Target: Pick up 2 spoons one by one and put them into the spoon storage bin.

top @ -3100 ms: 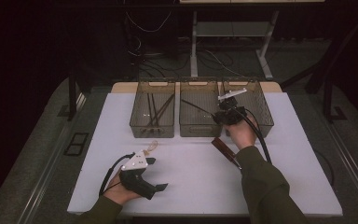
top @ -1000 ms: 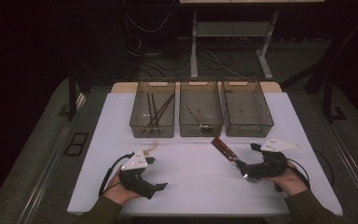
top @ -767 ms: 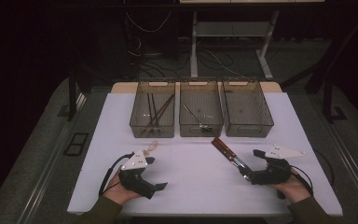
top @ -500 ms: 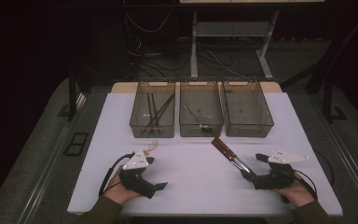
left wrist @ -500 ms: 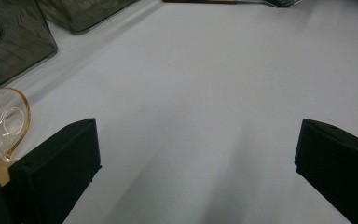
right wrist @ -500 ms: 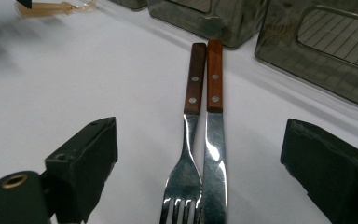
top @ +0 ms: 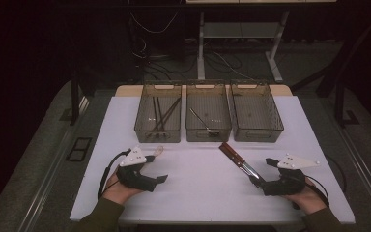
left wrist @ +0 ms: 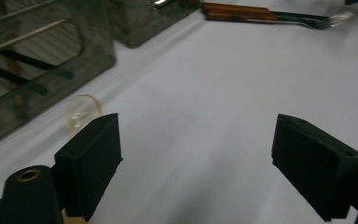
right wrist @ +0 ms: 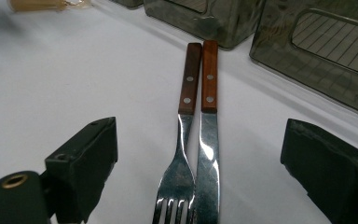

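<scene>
A fork [right wrist: 179, 172] and a knife [right wrist: 208, 154] with brown wooden handles lie side by side on the white table [top: 198, 193], handles toward the bins. My right gripper [top: 266, 173] rests at the front right, open, with their metal ends lying between its jaws [right wrist: 200, 172], untouched. At the front left my left gripper [top: 160, 179] is open; its jaws [left wrist: 209, 158] have just been closing a little with nothing between them. A clear plastic spoon [left wrist: 80, 112] lies just beyond its left jaw.
Three smoky plastic bins stand in a row at the back. The left bin [top: 158, 135] holds dark sticks, the middle bin [top: 208, 136] a metal utensil, and the right bin [top: 257, 136] looks bare. Dark floor surrounds the table.
The right hand came back from the right bin to the table's front right, then slid slightly nearer the front edge. The left hand has stayed put.
</scene>
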